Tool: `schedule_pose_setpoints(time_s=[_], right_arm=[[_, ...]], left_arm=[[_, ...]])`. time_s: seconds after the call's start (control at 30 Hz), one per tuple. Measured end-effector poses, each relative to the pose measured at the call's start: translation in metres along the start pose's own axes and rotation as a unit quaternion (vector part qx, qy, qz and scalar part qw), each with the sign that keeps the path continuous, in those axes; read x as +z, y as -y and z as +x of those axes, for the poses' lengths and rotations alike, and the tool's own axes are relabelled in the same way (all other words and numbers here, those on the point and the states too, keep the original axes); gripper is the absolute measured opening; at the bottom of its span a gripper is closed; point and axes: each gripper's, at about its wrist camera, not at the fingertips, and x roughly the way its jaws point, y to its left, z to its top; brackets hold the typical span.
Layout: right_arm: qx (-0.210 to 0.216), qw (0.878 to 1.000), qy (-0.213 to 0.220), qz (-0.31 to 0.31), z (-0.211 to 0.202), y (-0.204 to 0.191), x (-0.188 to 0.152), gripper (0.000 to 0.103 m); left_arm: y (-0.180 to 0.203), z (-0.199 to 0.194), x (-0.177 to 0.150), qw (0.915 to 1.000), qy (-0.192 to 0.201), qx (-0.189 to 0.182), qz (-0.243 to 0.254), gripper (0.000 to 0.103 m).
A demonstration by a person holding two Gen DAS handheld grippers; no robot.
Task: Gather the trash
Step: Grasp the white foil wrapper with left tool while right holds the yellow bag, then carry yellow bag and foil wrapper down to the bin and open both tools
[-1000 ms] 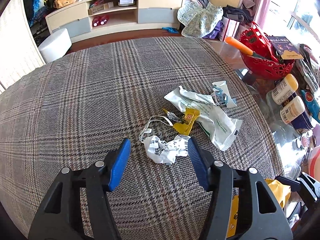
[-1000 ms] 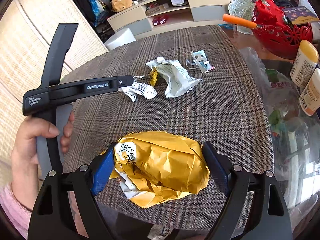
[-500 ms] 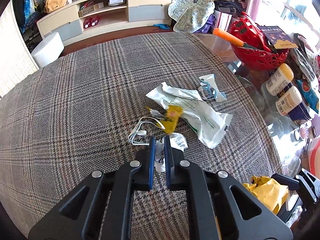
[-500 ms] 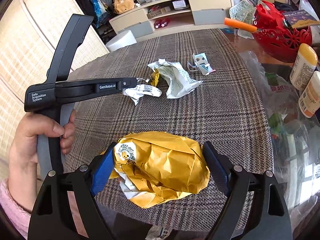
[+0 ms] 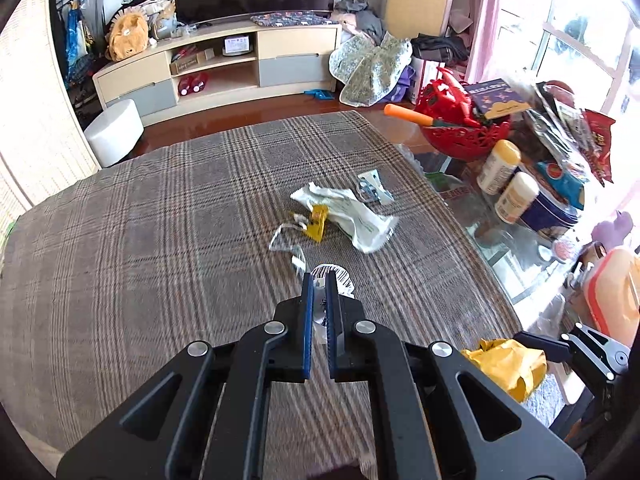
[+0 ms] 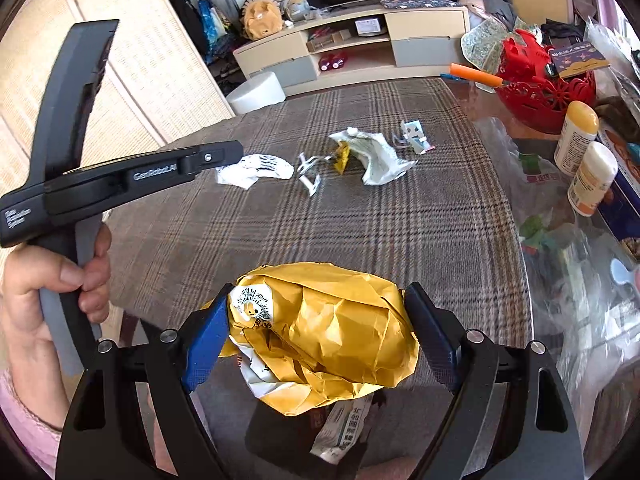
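Note:
My left gripper (image 5: 319,276) is shut on a crumpled white paper with black print (image 5: 335,278) and holds it above the plaid tablecloth (image 5: 160,220); the paper also shows in the right wrist view (image 6: 256,170). My right gripper (image 6: 320,334) is shut on a crumpled yellow paper bag (image 6: 328,332), which also shows in the left wrist view (image 5: 506,364). On the cloth lie a white plastic wrapper (image 5: 352,216), a small yellow wrapper (image 5: 317,222), a clear wrapper strip (image 5: 288,240) and a small blue-white package (image 5: 374,188).
A red basket (image 5: 460,136) with an orange-handled tool, two white bottles (image 5: 508,180), a blue tin and snack bags crowd the glass table at the right. A TV cabinet (image 5: 224,68) and a white stool (image 5: 114,132) stand beyond the table.
My left gripper closed on the white paper, then lifted it and pulled back from the remaining trash. The right gripper kept holding the yellow bag.

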Motion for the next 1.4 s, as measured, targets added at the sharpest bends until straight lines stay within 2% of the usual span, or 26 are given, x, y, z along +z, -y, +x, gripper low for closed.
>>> schedule_pose_setpoints(time_s=[0.37, 0.5, 0.73, 0.83, 0.93, 1.07, 1.2, 1.4], right_arm=[[-0.010, 1.000, -0.013, -0.005, -0.033, -0.037, -0.086, 0.085], [-0.046, 0.999, -0.005, -0.023, -0.031, -0.049, -0.124, 0.085], [-0.058, 0.998, -0.036, -0.016, 0.014, -0.039, -0.189, 0.085], [-0.056, 0.998, -0.037, -0.004, 0.027, -0.037, -0.205, 0.085], [-0.065, 0.997, -0.037, 0.008, 0.039, -0.035, -0.219, 0.085], [-0.098, 0.994, -0.039, 0.002, 0.055, -0.034, -0.234, 0.085], [-0.080, 0.995, -0.058, 0.021, 0.076, -0.030, -0.246, 0.085], [-0.087, 0.993, -0.080, 0.010, 0.098, -0.030, -0.249, 0.088]], left_arm=[[0.009, -0.064, -0.114, 0.9998, -0.005, -0.016, -0.014, 0.004], [0.013, -0.070, -0.155, 0.9990, -0.017, -0.033, -0.023, 0.004], [0.027, -0.043, -0.218, 0.9953, -0.060, -0.069, -0.033, 0.004], [0.027, -0.026, -0.238, 0.9941, -0.076, -0.068, -0.037, 0.004], [0.022, -0.004, -0.255, 0.9910, -0.095, -0.070, -0.062, 0.004], [0.017, 0.017, -0.272, 0.9886, -0.099, -0.072, -0.088, 0.004], [0.019, 0.034, -0.286, 0.9876, -0.099, -0.082, -0.090, 0.004], [0.018, 0.057, -0.290, 0.9842, -0.122, -0.095, -0.086, 0.006]])
